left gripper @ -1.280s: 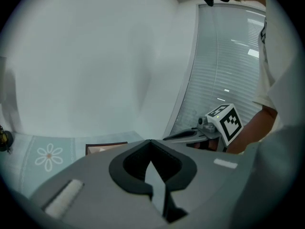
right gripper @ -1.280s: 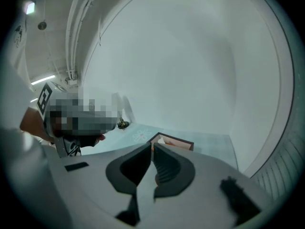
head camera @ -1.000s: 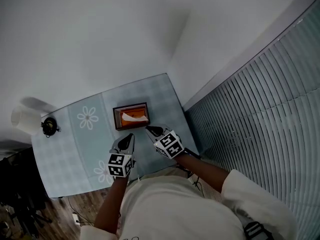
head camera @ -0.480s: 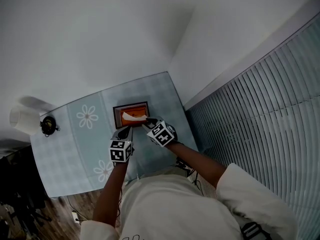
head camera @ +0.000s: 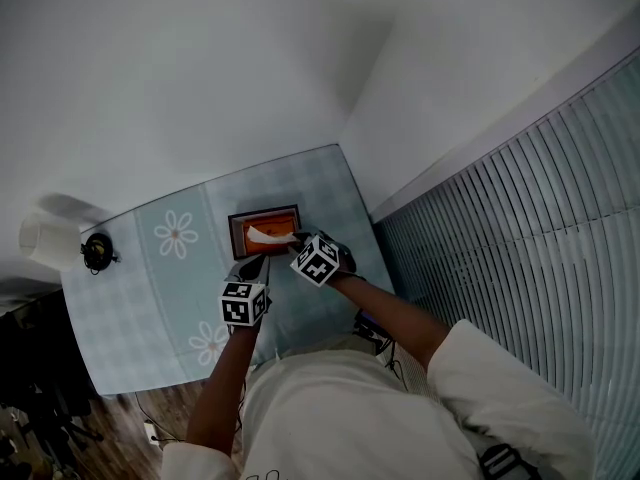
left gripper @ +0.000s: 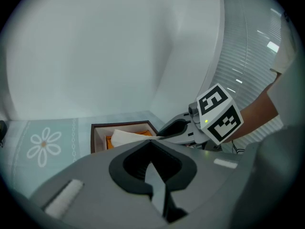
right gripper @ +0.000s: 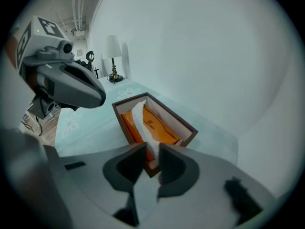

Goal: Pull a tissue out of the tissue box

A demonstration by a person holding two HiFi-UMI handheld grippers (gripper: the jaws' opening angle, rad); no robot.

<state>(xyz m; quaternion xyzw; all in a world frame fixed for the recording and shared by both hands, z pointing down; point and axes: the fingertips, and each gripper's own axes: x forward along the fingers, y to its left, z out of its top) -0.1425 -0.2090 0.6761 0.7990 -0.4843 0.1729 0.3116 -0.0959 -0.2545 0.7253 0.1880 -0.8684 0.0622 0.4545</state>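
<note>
The tissue box (head camera: 236,233) is a dark wooden frame with an orange pack inside, lying on the table. A white tissue (head camera: 262,235) sticks up from its slot. My right gripper (head camera: 291,242) is at the box's near right corner, pointing steeply down. Its jaws are opening, and the tissue's (right gripper: 139,119) lower end runs into the gap between them without being pinched. In its own view the right gripper (right gripper: 152,150) hangs over the box (right gripper: 187,129). My left gripper (head camera: 254,265) is shut and empty, just short of the box's near edge (left gripper: 119,125).
The table wears a pale checked cloth with flower prints (head camera: 176,236). A white lamp (head camera: 44,238) and a small dark object (head camera: 98,252) stand at its far left. Window blinds (head camera: 520,258) fill the right side, and a white wall lies behind the table.
Both grippers have come down and forward to the box. The right one has swung over its near right corner and its jaws have parted around the tissue.
</note>
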